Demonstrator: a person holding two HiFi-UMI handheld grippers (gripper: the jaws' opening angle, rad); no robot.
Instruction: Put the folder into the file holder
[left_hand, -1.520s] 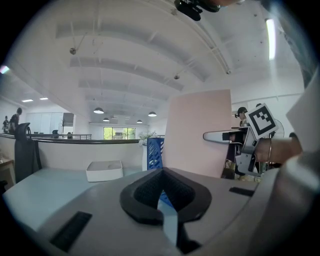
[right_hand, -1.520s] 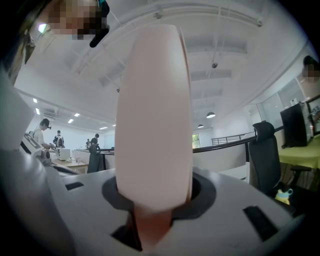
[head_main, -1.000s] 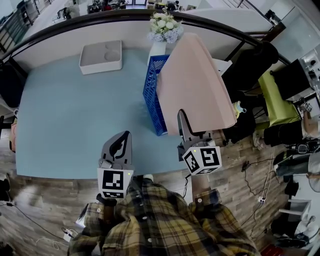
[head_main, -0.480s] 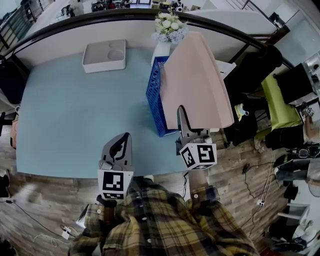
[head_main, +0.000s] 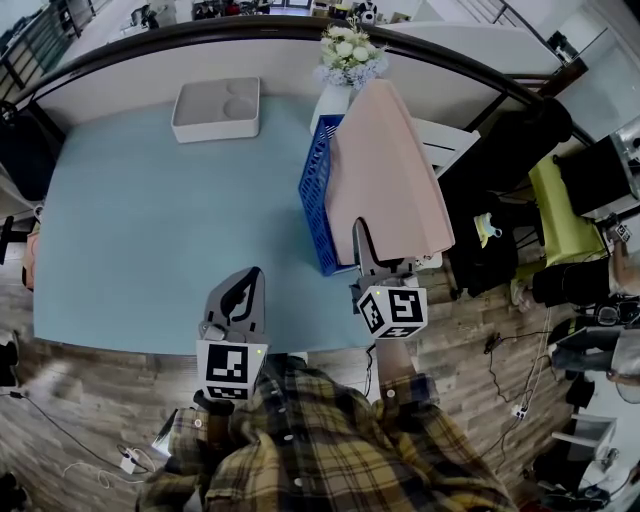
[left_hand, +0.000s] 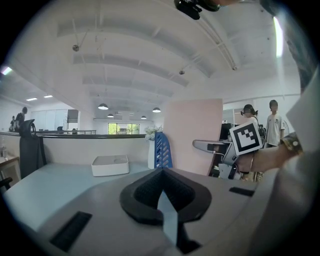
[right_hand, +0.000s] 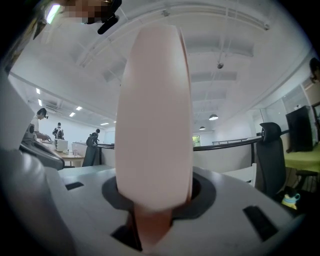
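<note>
Clamping the pink folder (head_main: 385, 170) at its near edge, the right gripper (head_main: 363, 243) holds it tilted over the blue file holder (head_main: 318, 195) on the light-blue table's (head_main: 140, 230) right side; the left gripper (head_main: 243, 288) hovers over the table's near edge, jaws together, nothing between them

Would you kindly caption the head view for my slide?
Right gripper holds the pink folder upright beside the blue file holder.
</note>
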